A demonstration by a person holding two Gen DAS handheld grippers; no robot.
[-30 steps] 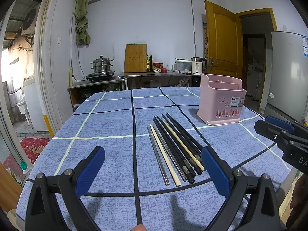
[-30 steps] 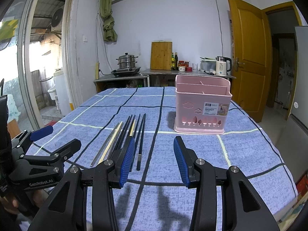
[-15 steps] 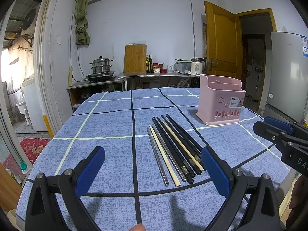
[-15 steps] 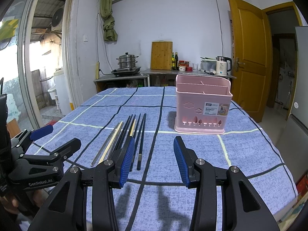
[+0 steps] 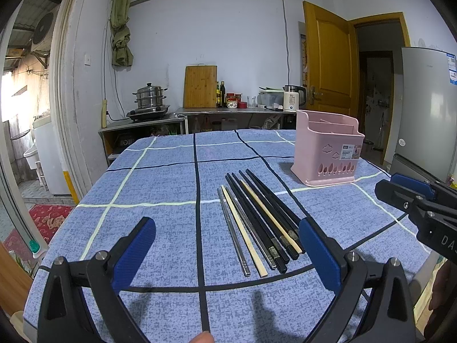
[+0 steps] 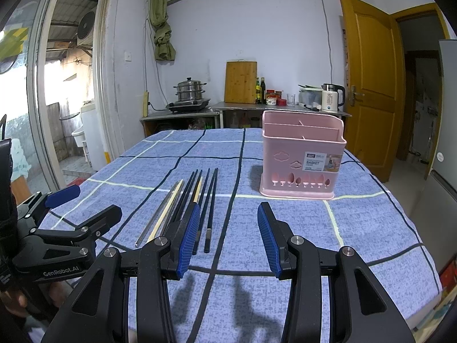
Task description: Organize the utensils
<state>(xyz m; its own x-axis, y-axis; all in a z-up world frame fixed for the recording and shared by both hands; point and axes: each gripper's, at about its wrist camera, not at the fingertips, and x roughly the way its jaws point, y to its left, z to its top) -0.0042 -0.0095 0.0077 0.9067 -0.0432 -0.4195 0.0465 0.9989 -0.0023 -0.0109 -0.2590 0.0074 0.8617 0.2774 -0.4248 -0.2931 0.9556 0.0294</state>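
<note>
Eight or so chopsticks (image 5: 258, 221) lie side by side on the blue checked tablecloth (image 5: 160, 183), black, pale wood and metal ones together, none of them yet in the pink basket (image 6: 302, 160) that stands upright just beyond and to the right of them. Over the last second almost nothing has changed: I hold both grippers low over the near edge of the table, and only the left view has crept a touch, the basket sitting slightly further right in it than before. My left gripper (image 5: 227, 253) is spread wide and empty, its right pad just beside the near ends of the black sticks without touching them. My right gripper (image 6: 227, 235) is also spread and empty, though less wide, with its left pad in front of the near ends of the row. I judge the task not begun, with this pause the moment before a first pick. The sticks lie close against one another, so lifting a pair cleanly may need a narrow, careful pinch at the ends, then a carry to one of the basket's compartments
</note>
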